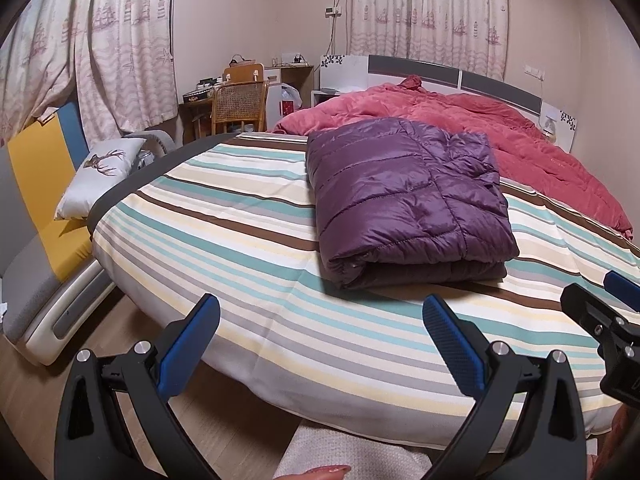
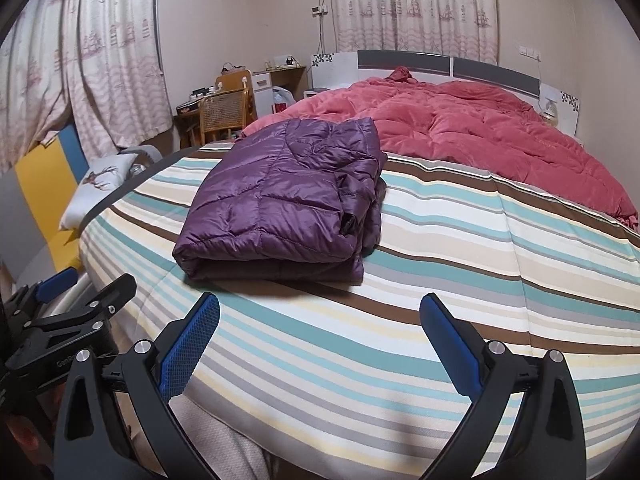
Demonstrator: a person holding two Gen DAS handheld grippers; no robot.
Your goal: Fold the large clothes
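Puffer jacket (image 1: 408,204), purple and folded, lies on the striped bedsheet (image 1: 248,248), centre frame, long axis running away from me. I hold left gripper (image 1: 320,340) and right gripper (image 2: 320,340) spread wide, empty, short of its near edge; neither looks nearer.

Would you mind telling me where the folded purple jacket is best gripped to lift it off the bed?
Probably at the near edge of the jacket, coming in low from the foot of the bed. There the layers end in one thick rounded fold facing the open right tool, so a pinch catches them all; the right edge is loose and rumpled.
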